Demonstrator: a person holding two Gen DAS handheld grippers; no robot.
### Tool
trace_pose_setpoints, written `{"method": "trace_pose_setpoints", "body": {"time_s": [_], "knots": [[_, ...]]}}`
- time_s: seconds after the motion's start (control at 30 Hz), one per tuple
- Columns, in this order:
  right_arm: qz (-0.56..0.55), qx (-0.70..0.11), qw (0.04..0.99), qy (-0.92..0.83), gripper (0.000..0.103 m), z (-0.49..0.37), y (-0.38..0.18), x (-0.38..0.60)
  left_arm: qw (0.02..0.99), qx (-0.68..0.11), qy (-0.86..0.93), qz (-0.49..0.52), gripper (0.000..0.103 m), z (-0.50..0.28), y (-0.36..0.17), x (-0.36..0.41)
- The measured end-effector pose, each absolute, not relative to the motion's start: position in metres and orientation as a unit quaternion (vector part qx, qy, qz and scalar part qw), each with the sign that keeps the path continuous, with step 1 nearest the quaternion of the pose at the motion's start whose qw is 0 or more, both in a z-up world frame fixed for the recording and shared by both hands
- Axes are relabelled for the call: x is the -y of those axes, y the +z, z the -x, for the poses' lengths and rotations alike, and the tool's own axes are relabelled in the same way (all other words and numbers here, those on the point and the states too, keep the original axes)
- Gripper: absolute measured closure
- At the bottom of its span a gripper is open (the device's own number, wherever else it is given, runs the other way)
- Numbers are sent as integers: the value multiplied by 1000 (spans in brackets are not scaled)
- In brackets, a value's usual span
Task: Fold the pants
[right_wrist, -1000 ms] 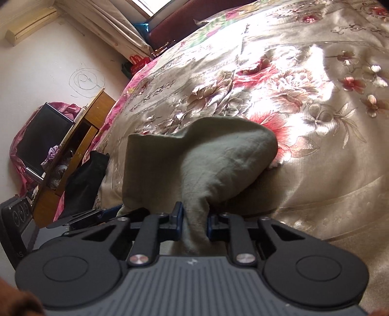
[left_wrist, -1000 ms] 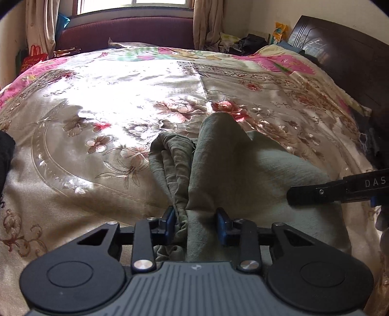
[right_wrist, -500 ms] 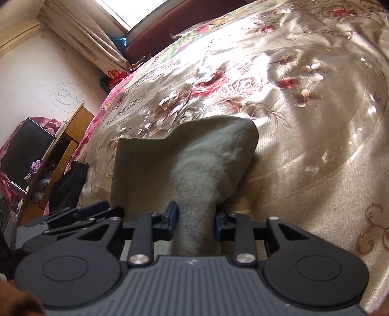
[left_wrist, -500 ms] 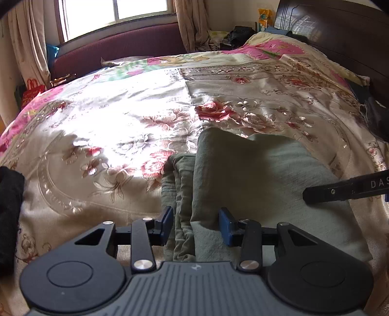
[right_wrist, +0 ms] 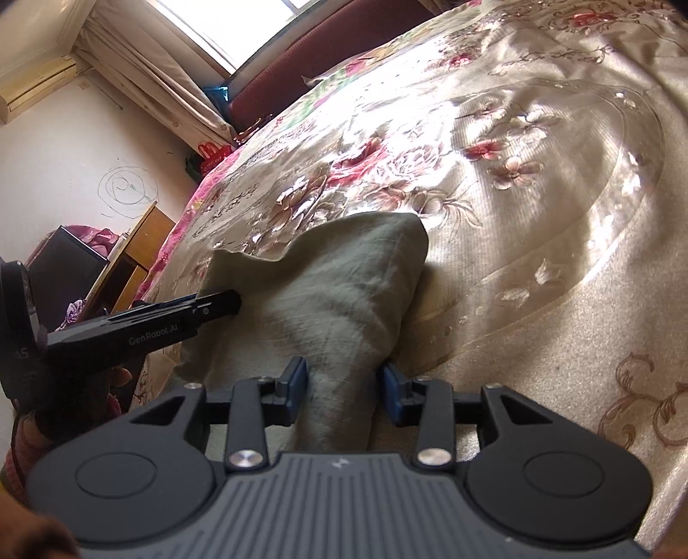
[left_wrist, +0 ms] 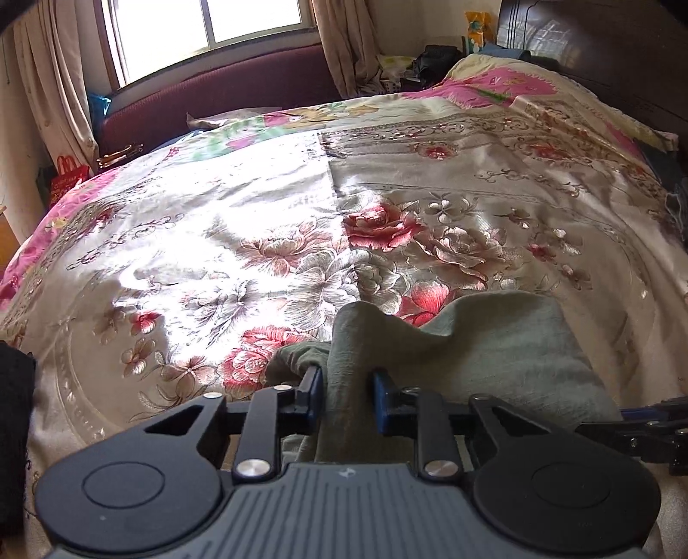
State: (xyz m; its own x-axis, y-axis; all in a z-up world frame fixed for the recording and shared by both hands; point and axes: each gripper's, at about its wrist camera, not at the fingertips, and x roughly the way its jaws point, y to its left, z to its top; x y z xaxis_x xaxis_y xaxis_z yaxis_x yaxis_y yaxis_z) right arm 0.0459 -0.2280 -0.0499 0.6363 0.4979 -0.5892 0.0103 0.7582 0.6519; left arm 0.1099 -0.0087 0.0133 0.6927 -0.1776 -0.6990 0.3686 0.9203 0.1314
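On the near part of the floral bedspread [left_wrist: 258,241] lie the grey-green pants [left_wrist: 507,344], bunched up. Left gripper [left_wrist: 347,393] is closing, pads pressing a raised fold. Right gripper [right_wrist: 344,385] is opening; cloth sits between its fingers, seemingly loose, though the near edge is hidden.

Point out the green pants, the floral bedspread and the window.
green pants [left_wrist: 507,344], left wrist view, flat folded panel on the right.
floral bedspread [left_wrist: 241,215], left wrist view, sunlit bare stretch.
window [left_wrist: 206,21], left wrist view, bright glass pane.
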Motion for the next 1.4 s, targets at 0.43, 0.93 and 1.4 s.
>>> {"method": "trace_pose_setpoints", "body": {"time_s": [0.43, 0.93, 1.4], "knots": [[-311, -397, 853, 136, 64, -33, -44, 234, 928, -352, -103, -68, 79, -92, 33, -34], [-221, -392, 885, 123, 58, -10, -13, 177, 921, -360, -95, -118, 65, -94, -7, -58], [-141, -411, 895, 105, 53, -8, 2, 129, 930, -349, -107, -36, 57, -100, 8, -93]]}}
